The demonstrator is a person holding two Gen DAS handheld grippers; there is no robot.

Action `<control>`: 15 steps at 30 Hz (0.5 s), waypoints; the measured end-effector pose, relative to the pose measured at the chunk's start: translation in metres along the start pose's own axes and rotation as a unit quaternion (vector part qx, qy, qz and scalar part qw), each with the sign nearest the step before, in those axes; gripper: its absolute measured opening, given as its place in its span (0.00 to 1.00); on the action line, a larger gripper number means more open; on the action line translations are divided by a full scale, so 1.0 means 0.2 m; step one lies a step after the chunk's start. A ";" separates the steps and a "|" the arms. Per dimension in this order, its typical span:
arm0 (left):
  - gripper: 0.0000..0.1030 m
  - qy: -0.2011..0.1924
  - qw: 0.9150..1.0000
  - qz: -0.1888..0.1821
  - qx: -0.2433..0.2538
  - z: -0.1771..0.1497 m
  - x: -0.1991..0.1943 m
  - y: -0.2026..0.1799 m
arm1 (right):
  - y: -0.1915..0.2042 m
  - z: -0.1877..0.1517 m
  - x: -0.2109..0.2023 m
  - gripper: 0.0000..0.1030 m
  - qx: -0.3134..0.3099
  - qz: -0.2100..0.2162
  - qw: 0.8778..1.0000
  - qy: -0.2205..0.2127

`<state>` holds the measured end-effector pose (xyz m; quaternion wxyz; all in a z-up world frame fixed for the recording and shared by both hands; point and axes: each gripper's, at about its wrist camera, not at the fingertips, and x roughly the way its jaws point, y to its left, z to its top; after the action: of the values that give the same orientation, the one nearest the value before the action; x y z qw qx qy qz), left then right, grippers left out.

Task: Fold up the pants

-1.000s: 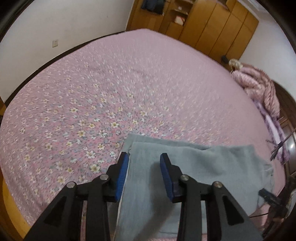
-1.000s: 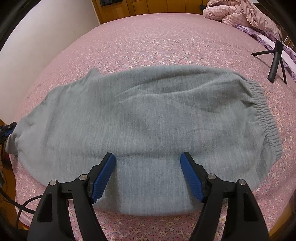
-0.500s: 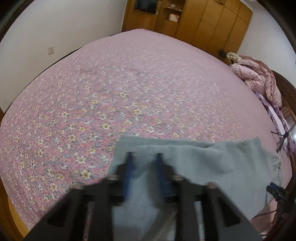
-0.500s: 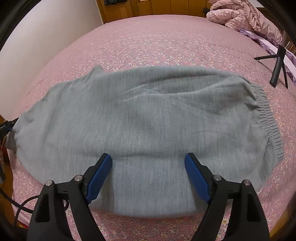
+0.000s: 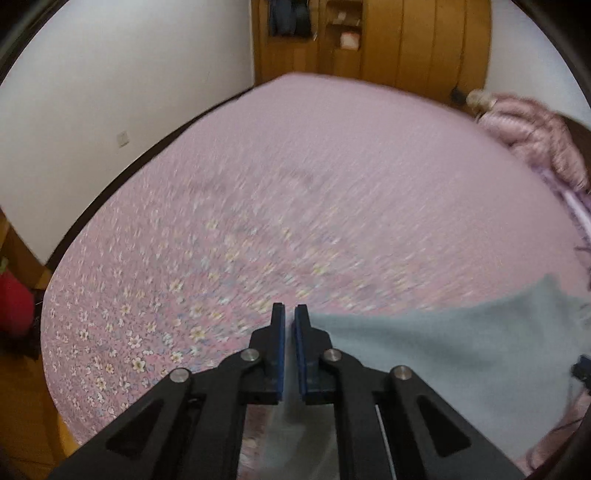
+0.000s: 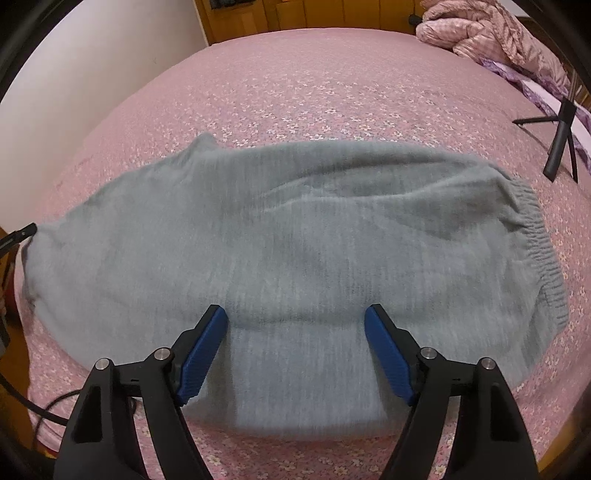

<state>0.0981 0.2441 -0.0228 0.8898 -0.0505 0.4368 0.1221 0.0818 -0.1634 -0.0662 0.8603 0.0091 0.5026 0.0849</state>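
Grey sweatpants [image 6: 295, 240] lie folded lengthwise across the pink floral bed, elastic waistband [image 6: 535, 236] at the right. My right gripper [image 6: 295, 317] is open and hovers over their near edge, holding nothing. In the left wrist view the pants [image 5: 443, 347] hang to the right of my left gripper [image 5: 290, 314], which is shut on their left end; cloth shows below the jaws. That view is blurred by motion.
The pink floral bedspread [image 5: 258, 203] spreads far ahead. A bunched pink quilt [image 6: 491, 33] lies at the far right corner. A black tripod [image 6: 561, 136] stands on the right. Wooden wardrobes [image 5: 369, 40] line the back wall. A black cable [image 6: 22, 398] runs at the bed's left edge.
My left gripper closed on the pants' left end and lifted it, tilting up. The right gripper stayed open and barely moved.
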 end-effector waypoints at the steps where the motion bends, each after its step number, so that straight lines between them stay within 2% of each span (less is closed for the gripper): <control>1: 0.05 0.010 1.000 0.002 -0.005 -0.01 0.03 0.02 | 0.00 0.00 0.00 0.78 -0.004 0.000 1.000 0.000; 5: 0.06 0.007 0.997 -0.039 -0.068 -0.10 -0.03 0.15 | -0.01 -0.02 0.00 0.79 -0.006 0.001 1.000 -0.004; 10: 0.30 -0.014 0.993 -0.050 -0.108 -0.23 -0.24 0.25 | 0.00 -0.04 0.00 0.80 -0.011 -0.003 1.000 -0.012; 11: 0.32 -0.016 0.992 -0.055 -0.116 -0.26 -0.28 0.26 | 0.00 -0.04 0.00 0.80 -0.011 -0.003 1.000 -0.013; 15: 0.46 -0.008 0.984 -0.096 -0.147 -0.38 -0.37 0.28 | 0.00 -0.04 -0.01 0.80 -0.007 -0.002 1.000 -0.012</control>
<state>-0.0176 0.2705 -0.0092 0.8836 -0.2213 0.4005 0.0991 0.0743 -0.1651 -0.0694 0.8662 0.0035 0.4920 0.0869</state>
